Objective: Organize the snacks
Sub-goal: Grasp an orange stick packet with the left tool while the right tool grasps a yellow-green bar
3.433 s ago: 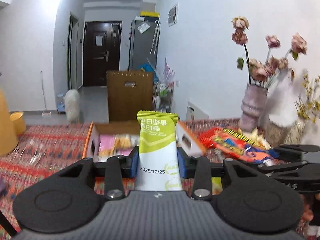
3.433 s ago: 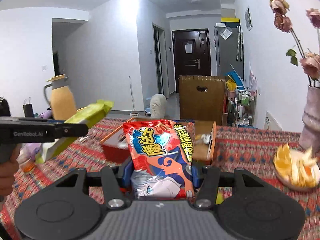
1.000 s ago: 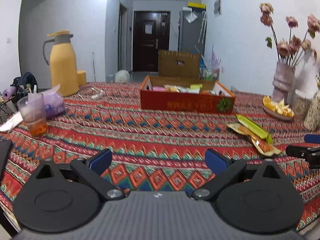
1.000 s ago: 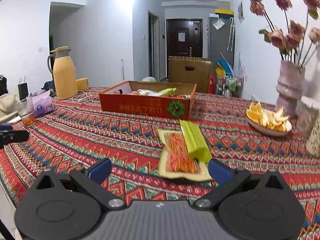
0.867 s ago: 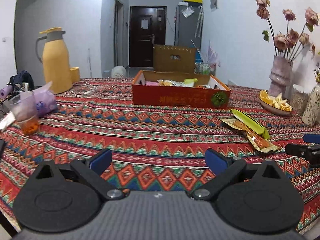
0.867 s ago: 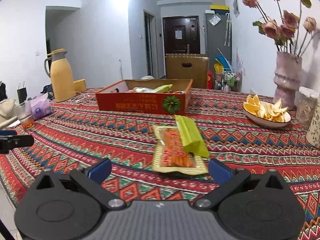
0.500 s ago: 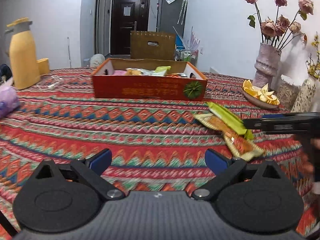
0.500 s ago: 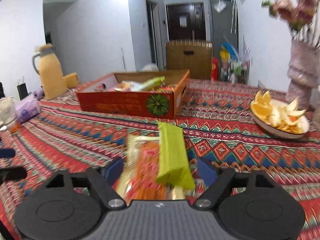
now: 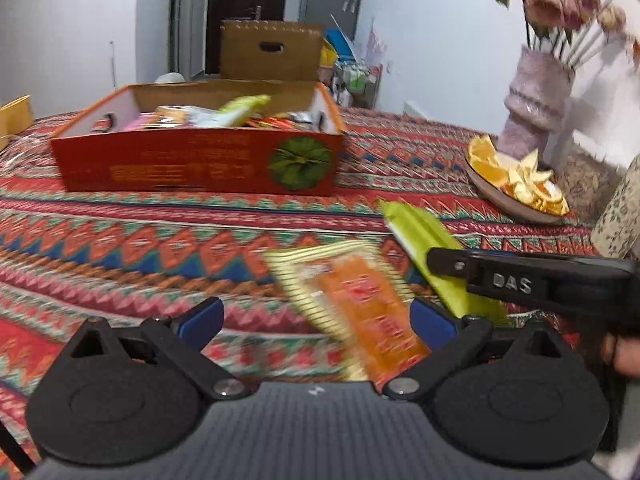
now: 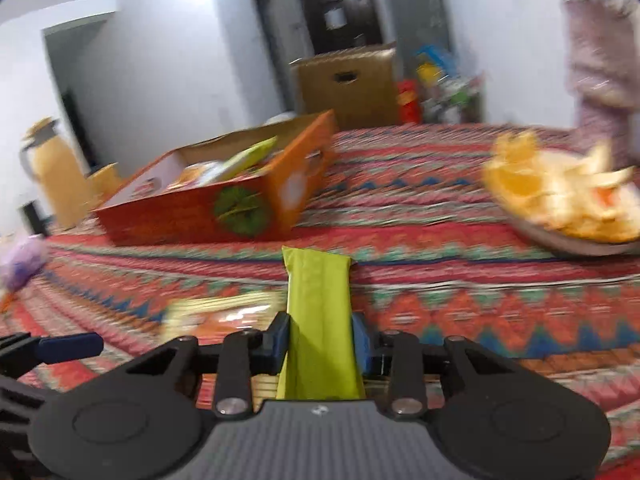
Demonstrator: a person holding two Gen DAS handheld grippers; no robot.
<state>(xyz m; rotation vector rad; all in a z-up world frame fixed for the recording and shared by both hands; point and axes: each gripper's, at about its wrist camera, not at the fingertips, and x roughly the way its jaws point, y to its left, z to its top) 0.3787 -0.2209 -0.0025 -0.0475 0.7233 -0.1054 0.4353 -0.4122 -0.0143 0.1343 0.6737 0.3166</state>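
A green snack bar [image 10: 318,292] lies partly on top of an orange-and-yellow packet [image 10: 232,320] on the patterned cloth. My right gripper [image 10: 320,340] is closing on the bar, and its blue pads touch both long sides. The same bar [image 9: 416,232] shows in the left wrist view under the right gripper's black finger [image 9: 500,280]. My left gripper [image 9: 316,316] stands open, wide and low over the cloth, with the orange packet [image 9: 360,308] lying between its fingers, nearer the right one. The red cardboard box [image 9: 192,168] behind holds several snacks.
A plate of orange peel [image 9: 516,184] sits at the right, with a pink vase [image 9: 532,104] and a floral container [image 9: 620,216] near it. A yellow thermos [image 10: 56,176] stands far left. A hand [image 9: 624,356] holds the right gripper.
Both grippers came forward and down to the two packets. The right gripper's jaws narrowed from wide open onto the green bar. The left gripper stayed open and now straddles the orange packet.
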